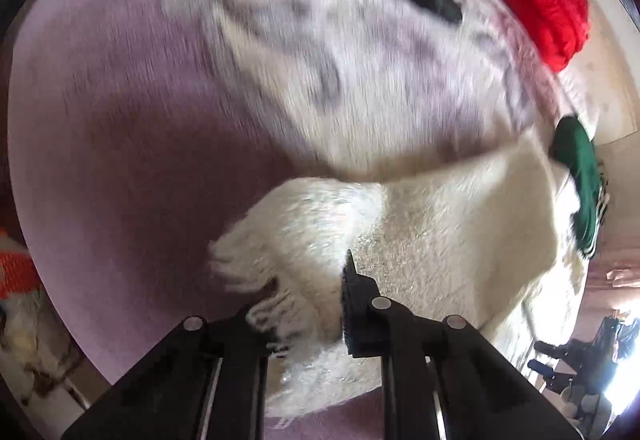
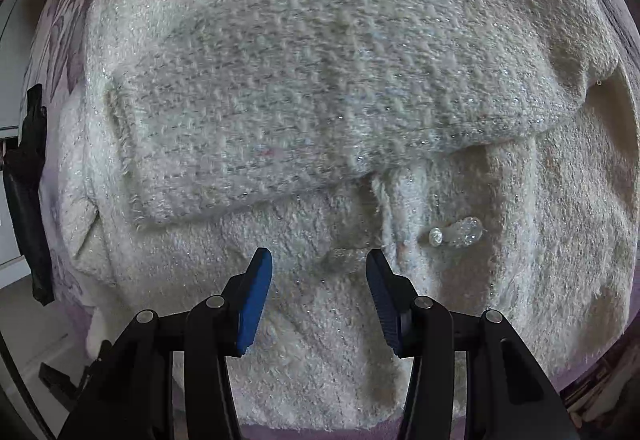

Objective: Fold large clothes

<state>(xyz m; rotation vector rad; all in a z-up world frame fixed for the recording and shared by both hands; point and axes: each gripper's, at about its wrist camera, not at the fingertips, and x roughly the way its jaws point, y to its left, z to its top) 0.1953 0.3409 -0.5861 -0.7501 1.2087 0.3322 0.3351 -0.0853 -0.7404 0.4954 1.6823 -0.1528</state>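
A fuzzy white cardigan [image 2: 320,143] lies on a lilac bed [image 1: 100,111], 1 sleeve [image 2: 304,95] folded across. The left gripper [image 1: 312,304] pinches its fringed hem [image 1: 256,280] at 6 o'clock; the right gripper [image 2: 319,280] hovers half-open, empty. Loose fringe could slip free, undoing the fold.

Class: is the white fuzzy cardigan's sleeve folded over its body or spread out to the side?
Folded: the sleeve lies across the cardigan front.

Fuzzy cream knitted cardigan [image 2: 320,87] with glinting threads and glassy clear buttons [image 2: 466,232], on a matt lilac cloth bedcover [image 1: 100,119].
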